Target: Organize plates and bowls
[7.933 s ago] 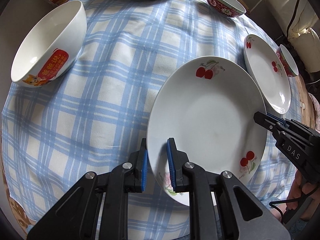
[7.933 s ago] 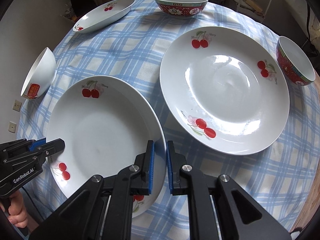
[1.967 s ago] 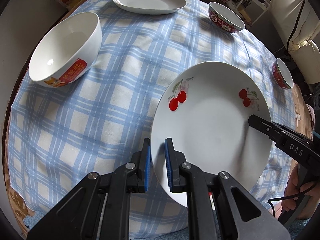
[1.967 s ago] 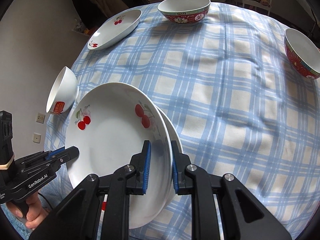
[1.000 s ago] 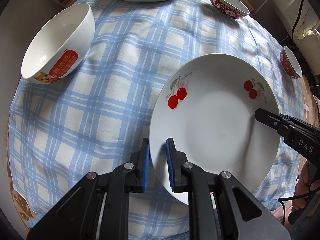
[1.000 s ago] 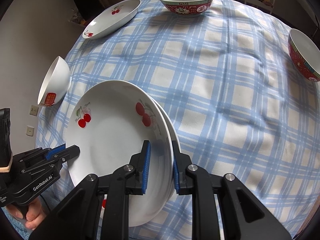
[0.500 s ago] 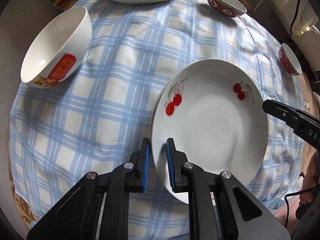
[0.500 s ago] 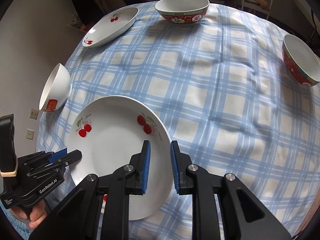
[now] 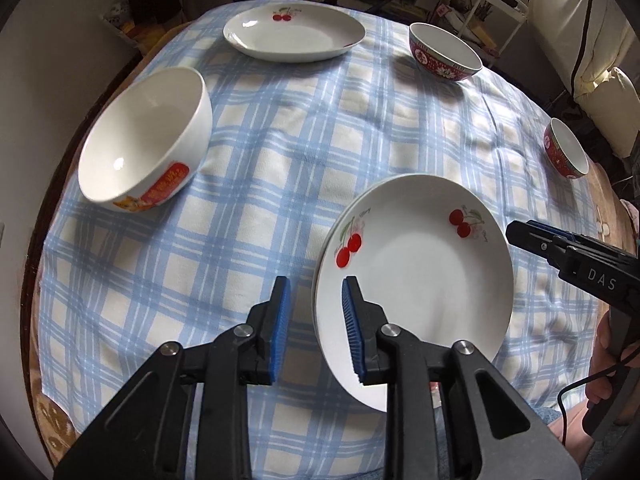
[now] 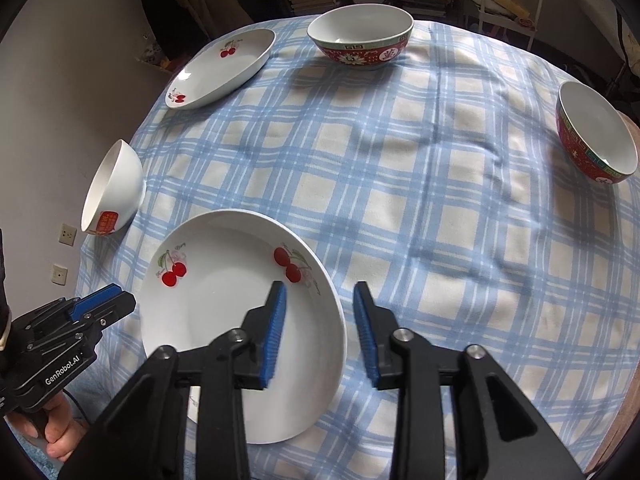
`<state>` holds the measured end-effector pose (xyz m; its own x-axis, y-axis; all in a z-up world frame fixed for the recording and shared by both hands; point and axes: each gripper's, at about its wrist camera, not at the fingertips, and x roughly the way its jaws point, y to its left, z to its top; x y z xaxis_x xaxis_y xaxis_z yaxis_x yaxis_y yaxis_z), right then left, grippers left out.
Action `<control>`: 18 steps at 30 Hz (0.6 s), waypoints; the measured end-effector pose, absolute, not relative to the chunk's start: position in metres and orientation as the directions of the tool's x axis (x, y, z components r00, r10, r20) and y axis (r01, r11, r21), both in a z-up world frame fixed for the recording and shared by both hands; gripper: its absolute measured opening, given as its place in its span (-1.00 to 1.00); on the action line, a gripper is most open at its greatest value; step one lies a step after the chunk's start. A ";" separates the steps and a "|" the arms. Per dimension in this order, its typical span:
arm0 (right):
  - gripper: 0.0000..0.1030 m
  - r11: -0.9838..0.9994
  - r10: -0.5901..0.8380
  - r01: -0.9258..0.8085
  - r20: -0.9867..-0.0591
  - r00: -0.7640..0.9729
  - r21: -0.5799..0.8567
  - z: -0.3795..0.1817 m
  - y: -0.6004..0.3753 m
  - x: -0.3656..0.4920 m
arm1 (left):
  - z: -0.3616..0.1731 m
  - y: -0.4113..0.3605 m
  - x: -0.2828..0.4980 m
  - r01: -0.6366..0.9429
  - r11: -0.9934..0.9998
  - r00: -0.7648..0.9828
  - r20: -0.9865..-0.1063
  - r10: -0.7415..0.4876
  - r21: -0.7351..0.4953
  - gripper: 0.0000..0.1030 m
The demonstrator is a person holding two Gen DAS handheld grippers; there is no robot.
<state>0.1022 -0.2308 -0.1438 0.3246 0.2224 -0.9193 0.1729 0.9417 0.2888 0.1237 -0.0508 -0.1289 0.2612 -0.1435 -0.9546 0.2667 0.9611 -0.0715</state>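
Two white cherry plates lie stacked [image 9: 416, 280] on the blue checked tablecloth near the front edge; the stack also shows in the right wrist view [image 10: 224, 320]. My left gripper [image 9: 314, 326] is open, its jaws either side of the stack's left rim without gripping. My right gripper [image 10: 320, 332] is open, its jaws either side of the stack's right rim. A third cherry plate [image 9: 294, 32] lies at the far side. A white bowl [image 9: 146, 140] with a red label sits at the left.
A red patterned bowl [image 10: 362, 36] stands at the far side and another red bowl [image 10: 596, 136] at the right edge. The round table's cloth [image 10: 400, 184] lies between them. Shelves with books and a white rack stand behind the table.
Both grippers have opened and let go of the plates, which now rest stacked on the cloth. Both grippers have pulled back a little.
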 end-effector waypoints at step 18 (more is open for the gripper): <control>0.84 0.965 0.209 0.069 -0.902 0.377 0.252 -0.124 -0.218 0.182 | -0.070 -0.059 0.205 0.298 0.952 0.372 -0.926 -0.057 0.061 0.72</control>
<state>0.1816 -0.2180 -0.1239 0.3767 0.2092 -0.9024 0.0687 0.9652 0.2524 0.2050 -0.0590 -0.0699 0.3724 -0.0572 -0.9263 0.2985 0.9524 0.0612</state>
